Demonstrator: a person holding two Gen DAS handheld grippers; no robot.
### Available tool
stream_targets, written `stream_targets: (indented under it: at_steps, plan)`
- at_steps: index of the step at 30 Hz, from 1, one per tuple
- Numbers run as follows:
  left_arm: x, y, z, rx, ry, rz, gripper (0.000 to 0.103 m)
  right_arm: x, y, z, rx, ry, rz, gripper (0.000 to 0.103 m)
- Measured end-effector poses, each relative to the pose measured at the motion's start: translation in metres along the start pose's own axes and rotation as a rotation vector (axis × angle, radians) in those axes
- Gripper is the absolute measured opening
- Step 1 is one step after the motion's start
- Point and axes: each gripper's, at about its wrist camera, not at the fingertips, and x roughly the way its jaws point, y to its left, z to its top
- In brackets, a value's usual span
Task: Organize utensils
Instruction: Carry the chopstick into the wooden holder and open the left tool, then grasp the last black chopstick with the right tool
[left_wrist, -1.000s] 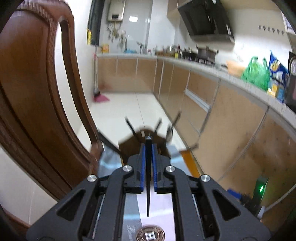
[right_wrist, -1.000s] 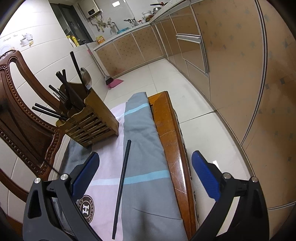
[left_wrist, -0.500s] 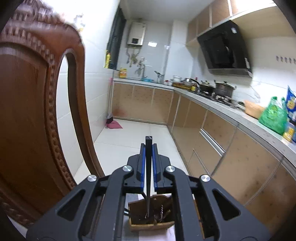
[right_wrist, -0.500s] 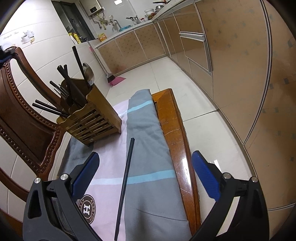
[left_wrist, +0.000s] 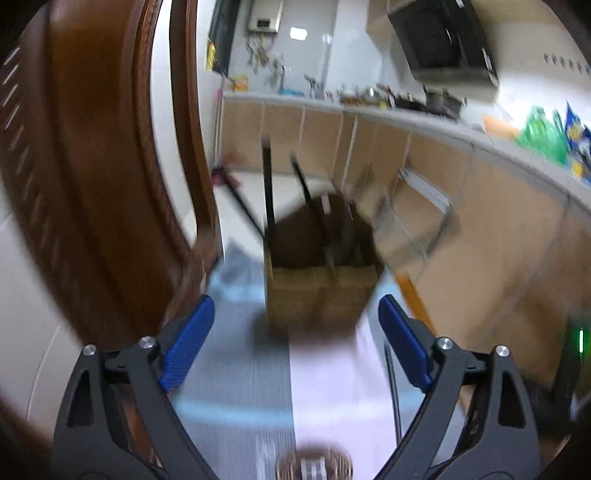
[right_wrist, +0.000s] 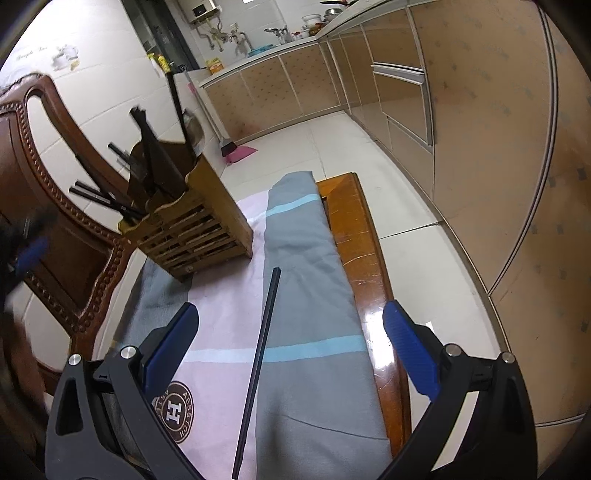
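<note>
A wooden utensil holder (left_wrist: 321, 291) stands on the cloth, blurred, with several black chopsticks (left_wrist: 267, 192) sticking up out of it. My left gripper (left_wrist: 295, 343) hangs just before it, its jaws opening wide with nothing between them. In the right wrist view the same holder (right_wrist: 199, 221) sits at the left, full of dark utensils. One black chopstick (right_wrist: 262, 350) lies loose on the cloth. My right gripper (right_wrist: 288, 343) hovers open above that chopstick, not touching it. The left gripper's blue pad (right_wrist: 31, 253) shows blurred at the far left.
A grey and pink cloth (right_wrist: 303, 258) covers the wooden table (right_wrist: 365, 258), whose right edge drops to the tiled floor. A carved wooden chair back (right_wrist: 55, 206) rises close on the left. Kitchen cabinets (right_wrist: 480, 147) run along the right.
The left gripper, shut on a black chopstick, rose above the holder, then dropped and opened; the chopstick is no longer in its jaws. The right gripper has barely moved.
</note>
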Motion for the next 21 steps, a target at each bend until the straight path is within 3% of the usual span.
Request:
stream_targets:
  at_steps: [3,6,8,16,21]
  plan:
    - [-0.006,-0.007,-0.052,0.025,0.068,0.004,0.091,0.003,0.008,-0.004,-0.033,0.012,-0.01,0.098]
    - [-0.001,-0.005,-0.08,0.035,0.136,0.026,0.091,0.005,0.016,-0.011,-0.073,0.023,-0.019,0.098]
    - [0.003,-0.007,-0.083,0.039,0.162,0.025,0.091,0.007,0.022,-0.017,-0.108,0.034,-0.027,0.098]
    - [0.003,-0.006,-0.082,0.076,0.117,0.046,0.091,0.023,0.039,-0.041,-0.186,0.081,-0.085,0.098]
    - [0.008,-0.001,-0.08,0.058,0.133,0.026,0.091,0.043,0.049,-0.038,-0.2,0.093,-0.123,0.097]
